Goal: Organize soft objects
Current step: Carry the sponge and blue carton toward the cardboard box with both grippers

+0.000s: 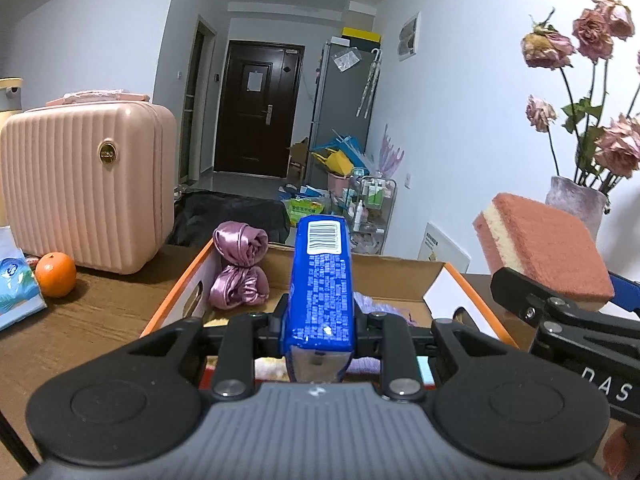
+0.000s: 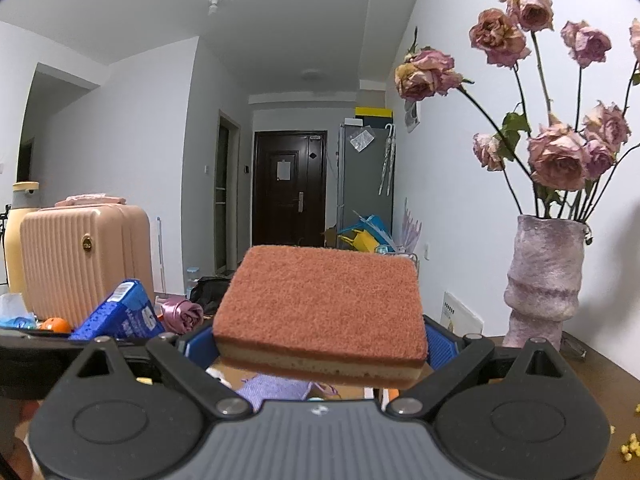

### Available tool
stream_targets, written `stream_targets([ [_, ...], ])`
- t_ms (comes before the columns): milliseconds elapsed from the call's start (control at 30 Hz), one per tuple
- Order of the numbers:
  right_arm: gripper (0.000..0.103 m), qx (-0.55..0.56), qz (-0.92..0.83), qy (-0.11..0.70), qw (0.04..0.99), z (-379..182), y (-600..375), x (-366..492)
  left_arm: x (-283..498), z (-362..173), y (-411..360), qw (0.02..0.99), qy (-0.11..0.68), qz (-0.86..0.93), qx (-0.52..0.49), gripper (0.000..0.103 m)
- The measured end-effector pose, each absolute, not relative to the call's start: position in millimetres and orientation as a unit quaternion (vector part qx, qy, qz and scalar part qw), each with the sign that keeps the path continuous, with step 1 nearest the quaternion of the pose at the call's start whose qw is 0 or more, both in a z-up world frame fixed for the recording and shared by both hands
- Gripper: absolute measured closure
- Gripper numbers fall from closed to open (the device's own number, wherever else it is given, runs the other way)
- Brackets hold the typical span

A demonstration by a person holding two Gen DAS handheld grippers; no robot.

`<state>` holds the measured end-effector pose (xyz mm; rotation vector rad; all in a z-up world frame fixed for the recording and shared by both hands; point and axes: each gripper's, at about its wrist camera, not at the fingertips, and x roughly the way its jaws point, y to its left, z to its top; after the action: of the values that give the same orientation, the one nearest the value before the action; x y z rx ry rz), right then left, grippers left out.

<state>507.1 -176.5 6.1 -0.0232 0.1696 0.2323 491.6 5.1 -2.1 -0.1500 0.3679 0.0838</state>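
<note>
My left gripper [image 1: 319, 320] is shut on a blue tissue pack [image 1: 322, 280] and holds it upright above the open cardboard box [image 1: 400, 280]. The pack also shows in the right wrist view [image 2: 120, 316]. My right gripper [image 2: 320, 344] is shut on an orange scouring sponge [image 2: 320, 308] with a yellow foam layer, held flat above the box. The sponge also shows at the right of the left wrist view [image 1: 548, 248]. A rolled pink satin cloth [image 1: 240, 264] lies in the box's far left corner. A lilac knitted cloth [image 2: 276, 388] lies in the box below the sponge.
A pink ribbed case [image 1: 88, 184] stands at the left on the wooden table [image 1: 80, 340], with an orange [image 1: 55, 274] and a tissue packet [image 1: 16, 288] before it. A vase of dried roses [image 2: 544, 280] stands at the right. Yellow crumbs [image 2: 628, 446] lie on the table.
</note>
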Motion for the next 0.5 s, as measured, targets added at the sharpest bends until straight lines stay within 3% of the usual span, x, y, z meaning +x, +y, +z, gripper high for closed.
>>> stream_targets([
  [500, 0.005, -0.004, 0.116, 0.121, 0.986, 12, -165, 567, 541, -3, 14, 0.977, 0.181, 0.068, -0.088, 0.078],
])
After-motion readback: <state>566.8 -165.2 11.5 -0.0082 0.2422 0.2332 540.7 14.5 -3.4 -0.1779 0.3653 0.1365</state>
